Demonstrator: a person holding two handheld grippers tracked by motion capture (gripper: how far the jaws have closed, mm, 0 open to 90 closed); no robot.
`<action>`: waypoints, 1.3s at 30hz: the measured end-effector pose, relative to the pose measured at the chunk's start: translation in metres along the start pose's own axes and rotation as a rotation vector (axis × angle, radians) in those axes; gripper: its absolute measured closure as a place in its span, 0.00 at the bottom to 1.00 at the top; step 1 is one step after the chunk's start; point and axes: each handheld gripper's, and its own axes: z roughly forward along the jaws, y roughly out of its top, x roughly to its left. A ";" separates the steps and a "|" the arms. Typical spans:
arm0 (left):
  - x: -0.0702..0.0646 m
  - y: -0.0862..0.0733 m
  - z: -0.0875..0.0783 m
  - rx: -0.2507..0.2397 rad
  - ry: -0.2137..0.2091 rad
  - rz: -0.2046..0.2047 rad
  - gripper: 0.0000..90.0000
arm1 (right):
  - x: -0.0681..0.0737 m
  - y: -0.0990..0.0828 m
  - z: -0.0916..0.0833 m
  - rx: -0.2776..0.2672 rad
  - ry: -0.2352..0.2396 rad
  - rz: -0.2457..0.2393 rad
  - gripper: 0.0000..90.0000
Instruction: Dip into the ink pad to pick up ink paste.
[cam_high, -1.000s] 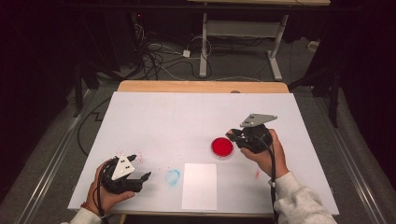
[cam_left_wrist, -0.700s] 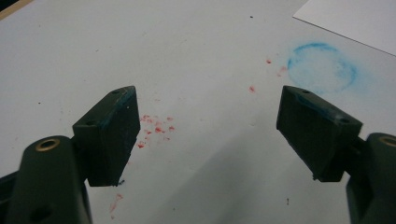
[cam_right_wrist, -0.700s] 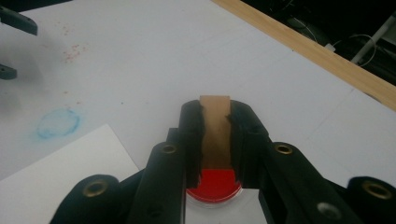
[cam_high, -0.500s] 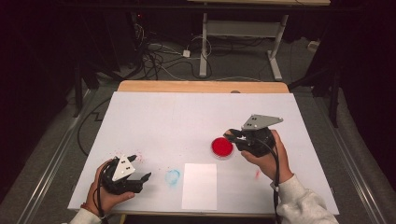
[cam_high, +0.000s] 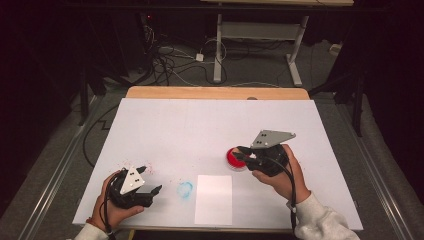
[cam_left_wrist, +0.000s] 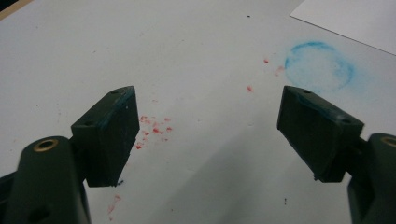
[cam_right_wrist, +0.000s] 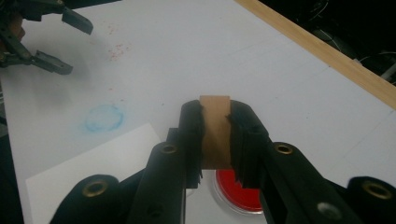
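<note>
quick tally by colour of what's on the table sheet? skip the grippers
Red: 1, red dish
Blue: 1, blue ring stain
White: 1, paper sheet
Tan: 1, tan block, held above the dish
Total: 4

My left gripper (cam_high: 152, 182) sits low at the near-left, cupped in my left hand (cam_high: 112, 202), jaws spread wide with nothing between them. My right gripper (cam_high: 239, 154) points left from my right hand (cam_high: 285, 175), jaws clamped on what looks like a small brown block (cam_right_wrist: 215, 130).
</note>
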 end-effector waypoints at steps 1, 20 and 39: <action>0.000 0.000 0.000 0.000 0.000 -0.001 0.23 | 0.000 0.000 0.000 0.000 0.000 0.000 0.85; 0.000 0.000 0.000 -0.001 0.006 -0.004 0.21 | 0.038 -0.009 0.030 0.091 0.103 -0.082 0.85; 0.000 0.000 0.001 0.005 0.002 -0.003 0.21 | 0.062 -0.021 0.055 0.186 0.156 -0.141 0.85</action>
